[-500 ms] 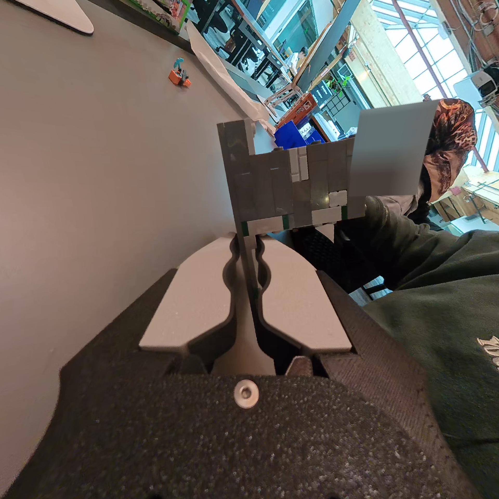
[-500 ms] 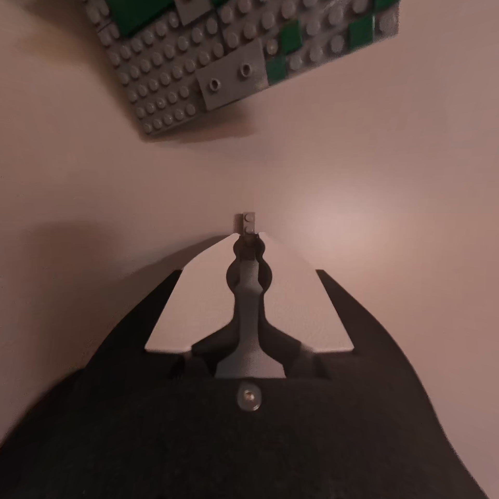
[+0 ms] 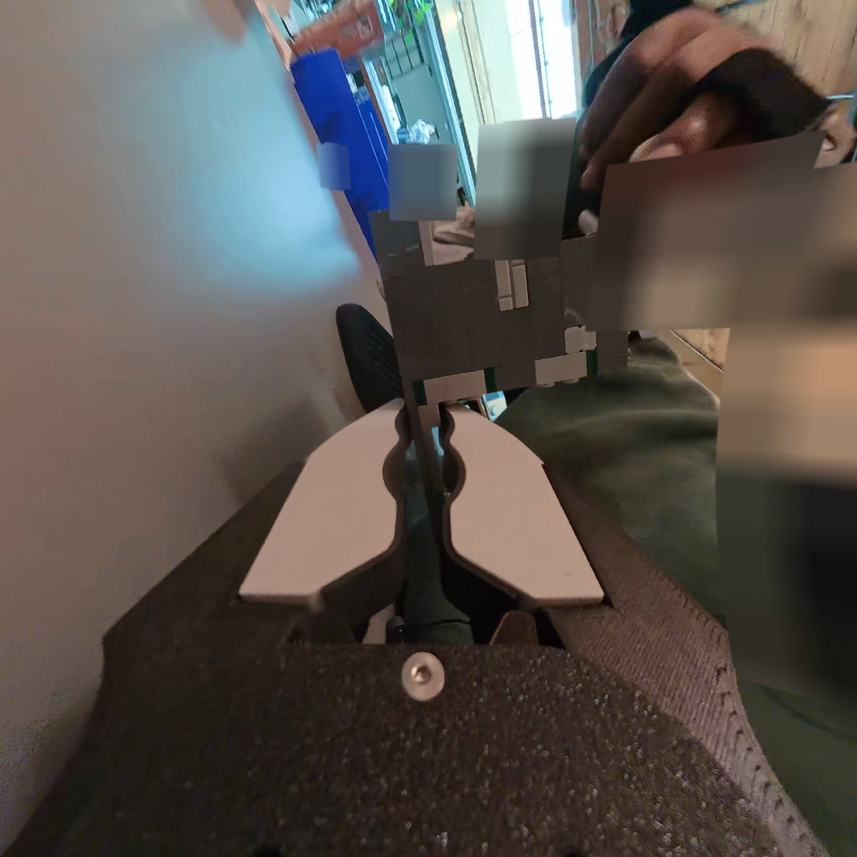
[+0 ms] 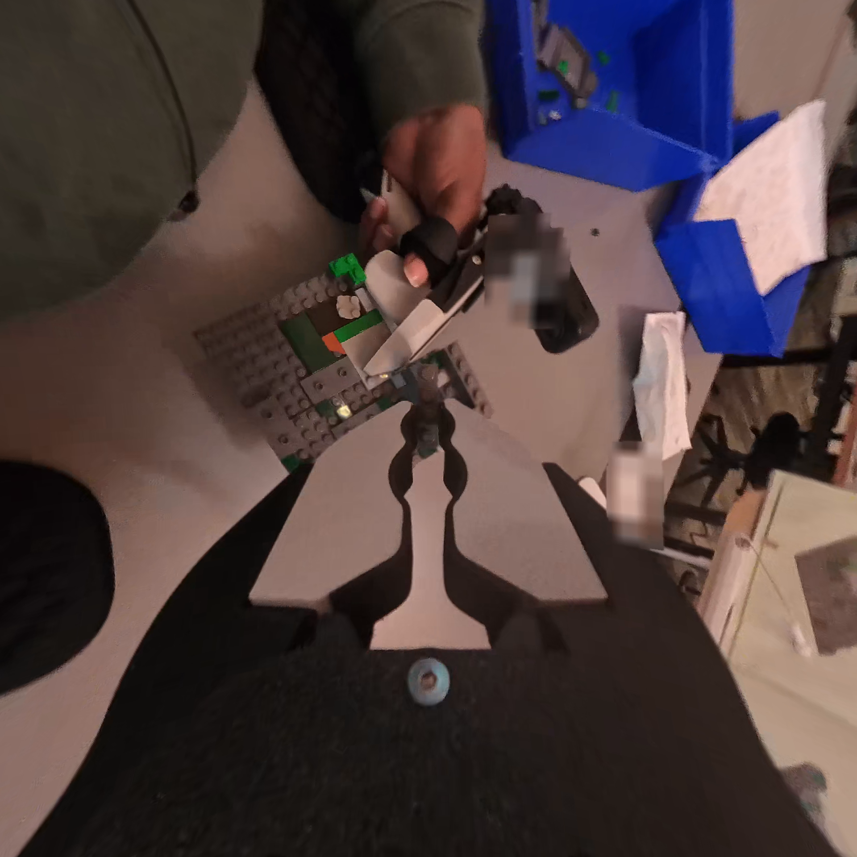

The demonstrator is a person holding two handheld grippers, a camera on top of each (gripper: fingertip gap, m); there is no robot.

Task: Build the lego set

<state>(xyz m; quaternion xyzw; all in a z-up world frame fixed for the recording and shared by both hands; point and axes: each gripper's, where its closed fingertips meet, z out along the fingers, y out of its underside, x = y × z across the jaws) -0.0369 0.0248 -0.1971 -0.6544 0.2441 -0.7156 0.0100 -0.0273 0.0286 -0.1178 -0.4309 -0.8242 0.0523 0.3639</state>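
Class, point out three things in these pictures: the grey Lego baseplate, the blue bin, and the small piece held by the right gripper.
Grey Lego baseplate (image 4: 259,371), right wrist view, studded grey area.
Blue bin (image 4: 617,139), right wrist view, front wall.
Small piece (image 4: 427,389), right wrist view, end beyond the fingertips.

Each gripper, left and right, bore two pale grey fingers with scalloped inner edges, set in a black, grainy-textured housing. A silver hex screw sat at six o'clock below the fingers. The person wore a dark green sleeve and a black finger strap.
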